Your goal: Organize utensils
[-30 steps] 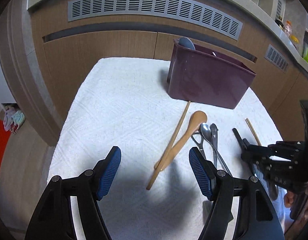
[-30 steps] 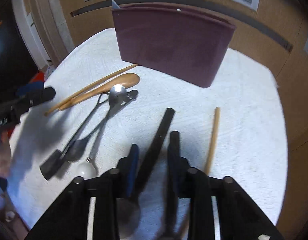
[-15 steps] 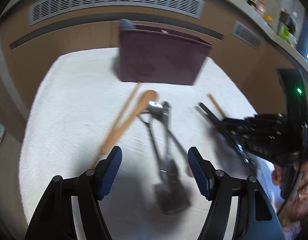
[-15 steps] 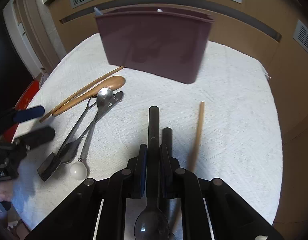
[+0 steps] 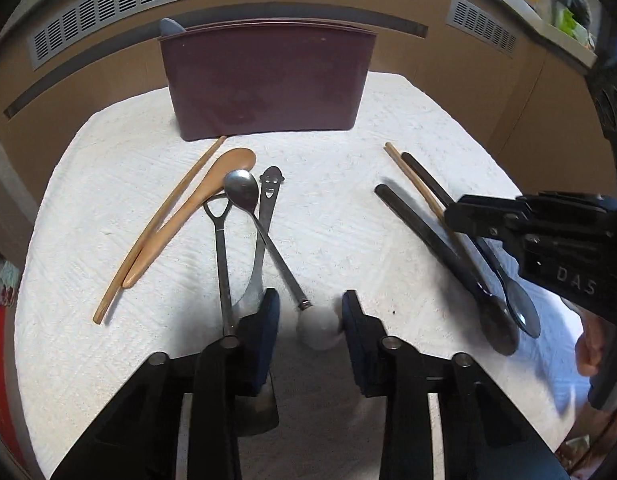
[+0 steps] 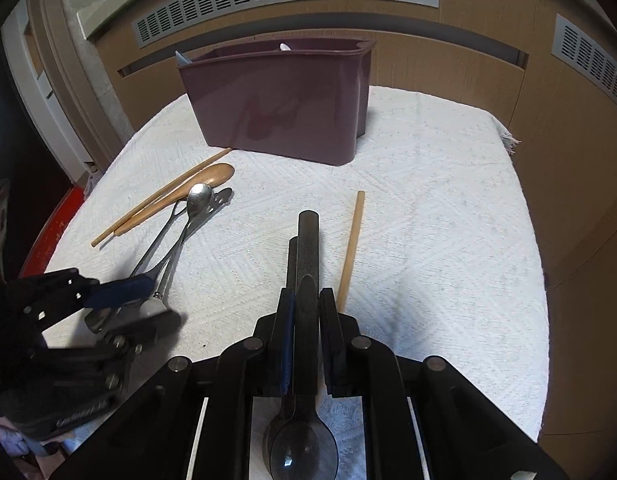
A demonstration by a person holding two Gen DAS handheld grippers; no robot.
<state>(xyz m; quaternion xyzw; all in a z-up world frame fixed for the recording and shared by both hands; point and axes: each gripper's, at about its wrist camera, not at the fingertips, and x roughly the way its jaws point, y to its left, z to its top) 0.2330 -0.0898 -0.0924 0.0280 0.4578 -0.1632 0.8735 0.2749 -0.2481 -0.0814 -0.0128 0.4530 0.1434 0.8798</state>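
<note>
A maroon utensil holder (image 5: pixel 264 84) stands at the back of the white cloth (image 5: pixel 328 200); it also shows in the right wrist view (image 6: pixel 284 104). My right gripper (image 6: pixel 306 304) is shut on two black spoons (image 6: pixel 306 256), held together with handles pointing forward and bowls below. My left gripper (image 5: pixel 308 312) is open and straddles the white ball end (image 5: pixel 318 328) of a metal spoon (image 5: pixel 244 192). A metal fork (image 5: pixel 222 240) and a smiley-handled utensil (image 5: pixel 268 192) lie crossed with it.
A wooden spoon (image 5: pixel 196 208) and a wooden chopstick (image 5: pixel 160 232) lie at the left. Another chopstick (image 6: pixel 352 248) lies right of the black spoons. Brown cabinets with vents (image 5: pixel 196 4) rise behind. A grey utensil (image 5: pixel 168 26) stands in the holder.
My right gripper has shut on the black spoons and lifted them. My left gripper has swung right and moved down over the metal utensils, narrowing around the white ball end.
</note>
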